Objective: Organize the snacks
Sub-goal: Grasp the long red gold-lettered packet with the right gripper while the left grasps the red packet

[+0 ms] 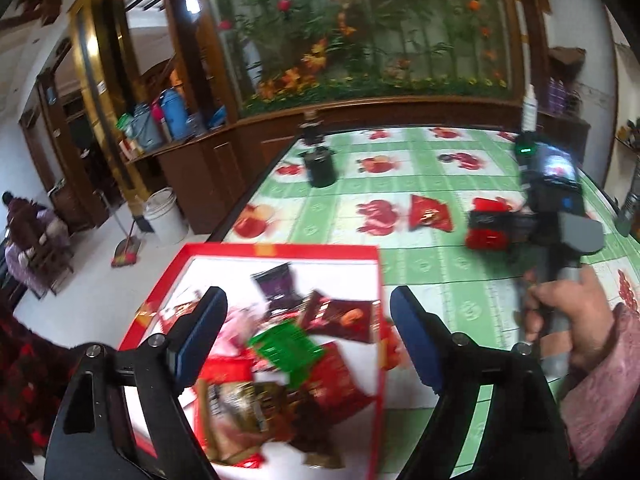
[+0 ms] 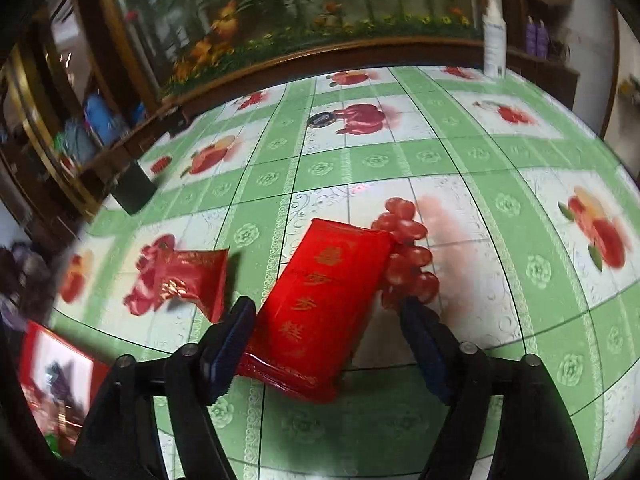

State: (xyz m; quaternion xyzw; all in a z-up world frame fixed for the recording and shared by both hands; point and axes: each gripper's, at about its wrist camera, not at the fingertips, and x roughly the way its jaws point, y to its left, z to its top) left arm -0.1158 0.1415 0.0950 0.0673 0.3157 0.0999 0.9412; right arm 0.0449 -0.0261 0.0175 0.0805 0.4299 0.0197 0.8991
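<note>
A red-rimmed box [image 1: 280,250] holds several snack packets, among them a green one [image 1: 288,346], a purple one [image 1: 278,284] and dark red ones. My left gripper [image 1: 308,312] is open and empty above the box. My right gripper [image 2: 328,320] is open around a large red packet with gold characters [image 2: 324,304] that lies on the table between its jaws. A smaller red packet [image 2: 192,280] lies to its left; it also shows in the left wrist view [image 1: 430,214]. The box corner shows at the lower left of the right wrist view [image 2: 60,364].
The table has a green cloth with fruit prints [image 2: 460,152]. A black cylinder [image 1: 320,164] stands at the far left of the table. A white bottle [image 2: 494,40] stands at the far edge. A small dark disc [image 2: 322,119] lies mid-table. A wooden cabinet [image 1: 208,160] stands behind.
</note>
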